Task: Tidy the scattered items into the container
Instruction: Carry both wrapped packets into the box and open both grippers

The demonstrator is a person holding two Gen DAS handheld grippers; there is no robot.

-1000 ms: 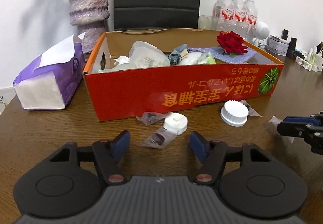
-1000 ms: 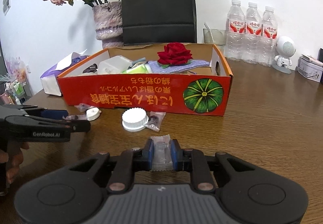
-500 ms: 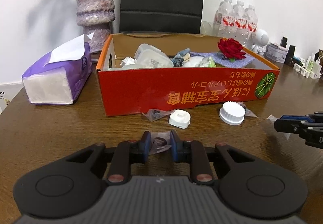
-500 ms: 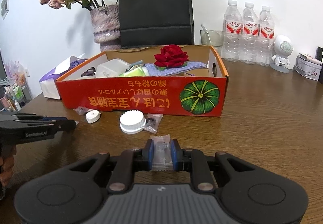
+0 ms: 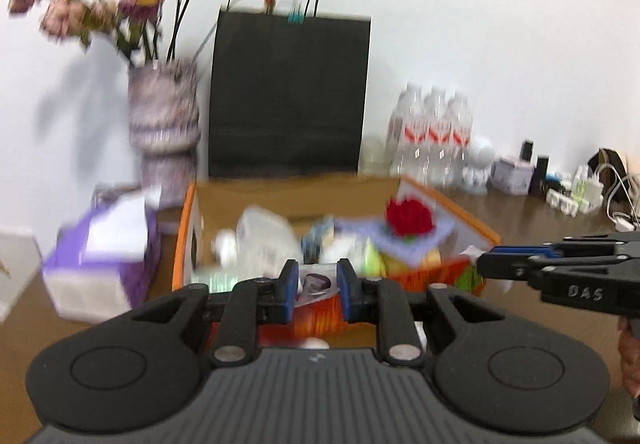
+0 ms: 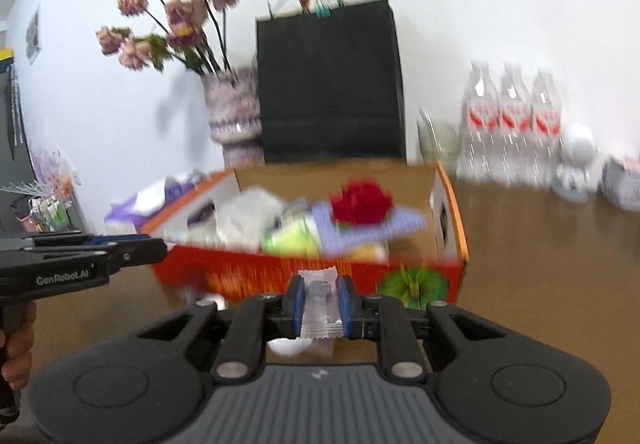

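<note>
My left gripper is shut on a small clear packet with a dark round piece inside, held up in front of the red cardboard box. My right gripper is shut on a clear wrapped packet, raised before the same red box. The box holds a red rose, a lilac cloth, white containers and several other items. Each gripper shows in the other's view, the right gripper at the right edge and the left gripper at the left. A white cap peeks out below the right fingers.
Behind the box stand a black paper bag, a vase of dried flowers and three water bottles. A purple tissue pack lies left of the box. Small gadgets and cables crowd the far right of the wooden table.
The left gripper closed on the small packet and lifted it off the table. Both grippers rose and tilted up, so the box top and the wall behind now fill the views.
</note>
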